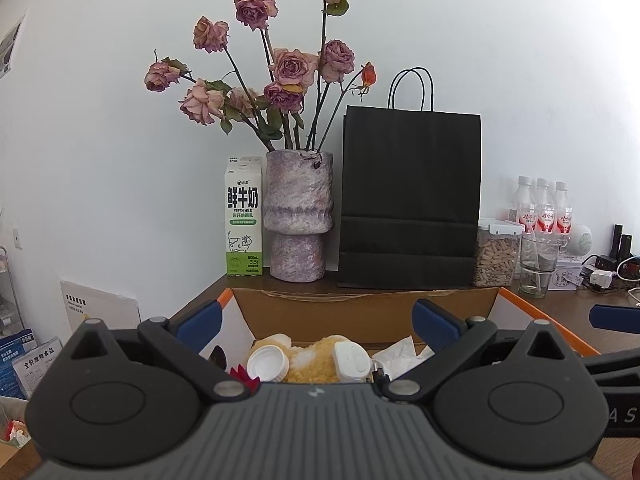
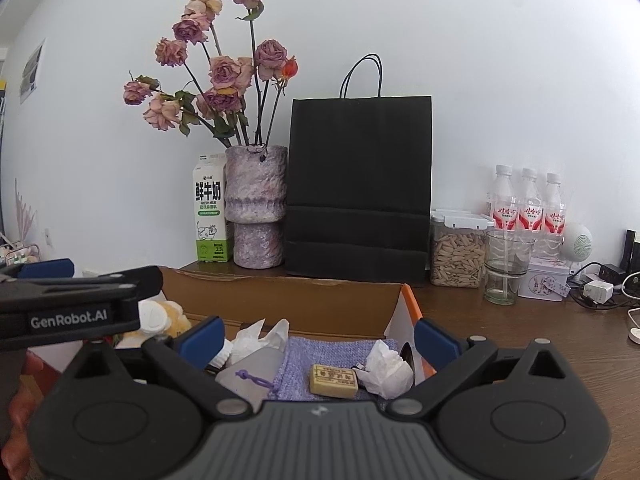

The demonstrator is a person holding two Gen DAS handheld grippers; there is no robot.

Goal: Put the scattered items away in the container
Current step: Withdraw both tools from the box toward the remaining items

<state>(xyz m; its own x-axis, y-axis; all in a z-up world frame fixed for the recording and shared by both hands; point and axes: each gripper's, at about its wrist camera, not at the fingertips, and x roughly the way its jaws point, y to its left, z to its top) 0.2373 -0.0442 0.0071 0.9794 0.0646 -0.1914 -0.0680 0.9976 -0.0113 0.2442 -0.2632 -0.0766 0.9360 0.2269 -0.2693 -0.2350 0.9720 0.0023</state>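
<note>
My left tongs (image 1: 318, 324) fill the bottom of their view, blue fingers spread as wide as they go and gripping nothing. My right tongs (image 2: 318, 336) stand just as wide, and they too are empty.

Just past both pairs sits the cardboard box (image 1: 360, 312) with its orange-edged flaps. Low in the centre of the left view, inside the box, I see a white cap (image 1: 267, 363), a yellow plush toy (image 1: 316, 360) and a white plastic gadget (image 1: 352, 361), with crumpled tissue (image 1: 400, 354) to their right. The right view shows the box's other end: a lilac woven pouch (image 2: 316, 354) lies flat at lower centre, a small yellow block (image 2: 333, 380) rests on it, and a wad of white paper (image 2: 388, 372) sits just to its right. More tissue (image 2: 256, 338) lies at the pouch's left.

Behind the box, on the brown worktop (image 2: 520, 332), stand a milk carton (image 1: 244, 220), a mottled purple vase (image 1: 298, 216) of dried roses and a black paper bag (image 1: 410, 200), all against the white wall. Further to the right I see a jar of seeds (image 2: 456, 252), a glass cup (image 2: 506, 268) and three bottles (image 2: 528, 204).
</note>
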